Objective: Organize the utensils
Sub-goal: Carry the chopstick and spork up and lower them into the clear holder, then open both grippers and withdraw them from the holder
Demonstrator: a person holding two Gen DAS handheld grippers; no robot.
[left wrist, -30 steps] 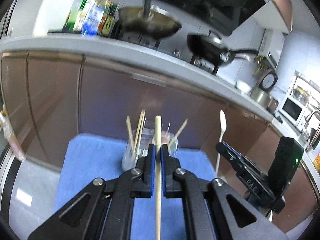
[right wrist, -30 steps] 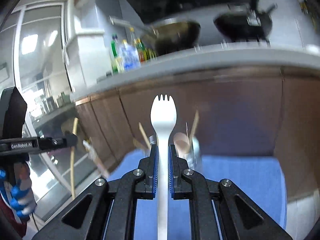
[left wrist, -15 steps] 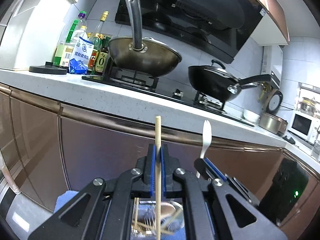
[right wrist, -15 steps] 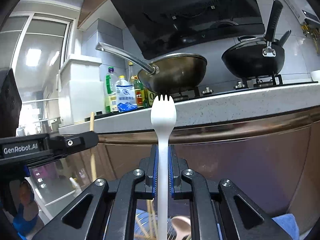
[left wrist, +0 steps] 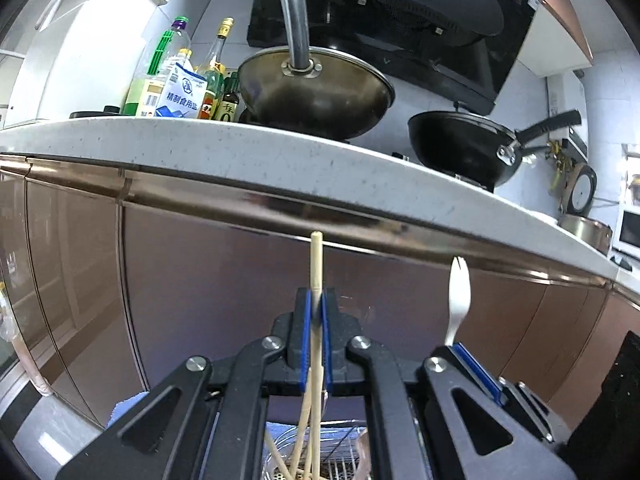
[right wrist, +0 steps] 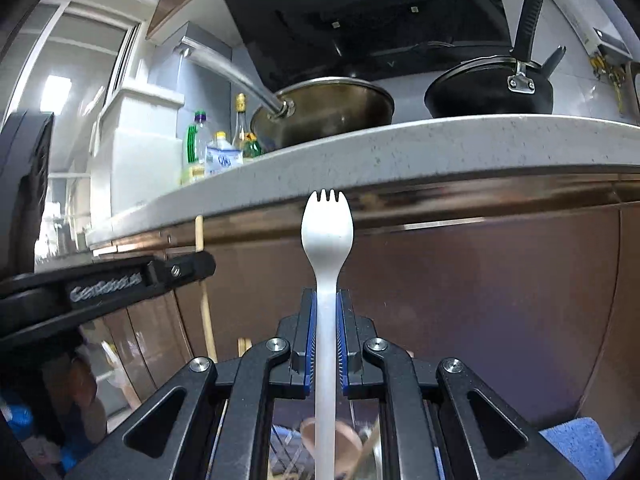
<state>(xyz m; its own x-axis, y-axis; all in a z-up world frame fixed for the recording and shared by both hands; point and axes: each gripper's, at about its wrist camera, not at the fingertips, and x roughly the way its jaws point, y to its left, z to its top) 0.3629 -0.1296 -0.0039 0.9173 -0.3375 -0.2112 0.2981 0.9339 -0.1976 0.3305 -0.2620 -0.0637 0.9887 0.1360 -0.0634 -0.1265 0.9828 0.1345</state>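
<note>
Gripping upright, left gripper (left wrist: 316, 312) holds chopstick (left wrist: 316, 264) (right gripper (right wrist: 327, 320): spork (right wrist: 327, 232)).

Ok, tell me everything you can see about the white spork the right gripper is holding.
The spork is plain matte white, plastic by the look of it, with a rounded bowl ending in four short tines. It stands upright, tines up, its slim handle clamped between the blue pads of the right gripper. The handle's lower end runs down out of frame. From the left wrist view it shows edge-on, curving slightly.
</note>
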